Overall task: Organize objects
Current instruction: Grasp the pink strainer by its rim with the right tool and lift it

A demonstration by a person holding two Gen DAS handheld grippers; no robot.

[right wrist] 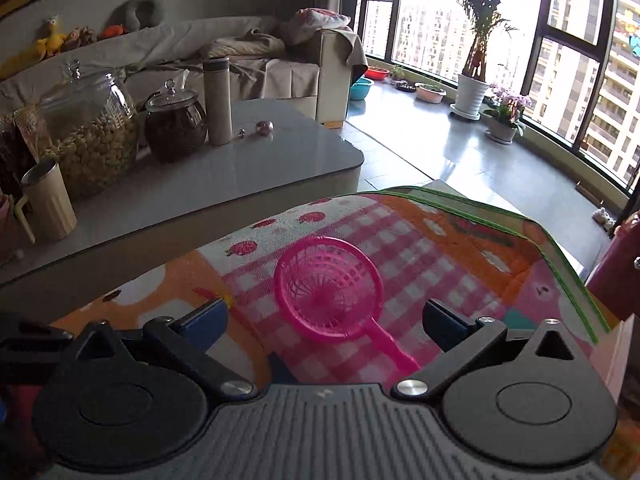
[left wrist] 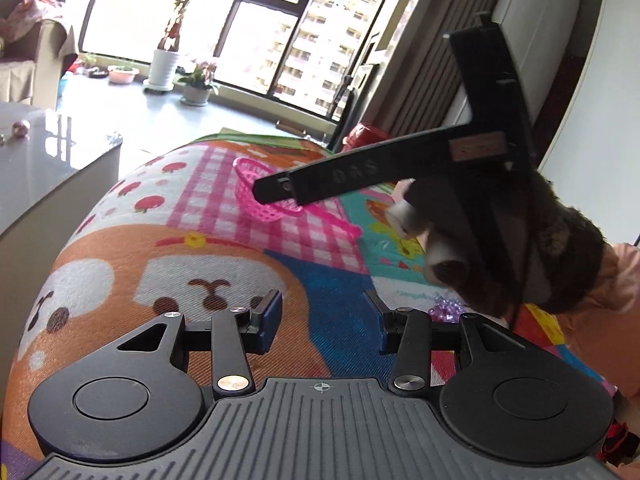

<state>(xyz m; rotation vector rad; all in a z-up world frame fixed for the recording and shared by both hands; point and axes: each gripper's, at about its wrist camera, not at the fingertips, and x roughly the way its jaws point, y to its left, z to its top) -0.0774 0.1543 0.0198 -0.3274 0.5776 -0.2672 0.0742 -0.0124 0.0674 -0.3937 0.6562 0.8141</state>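
1. The right gripper (right wrist: 324, 316) has its jaws spread wide with nothing between the pads; it points down at a pink toy sieve (right wrist: 330, 294) lying on the cartoon play mat (right wrist: 460, 240), handle toward the camera.
2. The left gripper (left wrist: 326, 316) stands partly open and empty above the mat's blue patch; no object sits between its fingers.
3. In the left view the other gripper's black finger crosses in front of the sieve (left wrist: 250, 188), held by a hand in a dark furry sleeve (left wrist: 520, 248).
4. Progress looks early: the sieve is not yet grasped, and no container to sort things into is visible.
5. A purple sparkly item (left wrist: 446, 310) near the left gripper is half hidden and hard to identify.
6. The grey bench (right wrist: 280, 152) beside the mat carries jars and cups.
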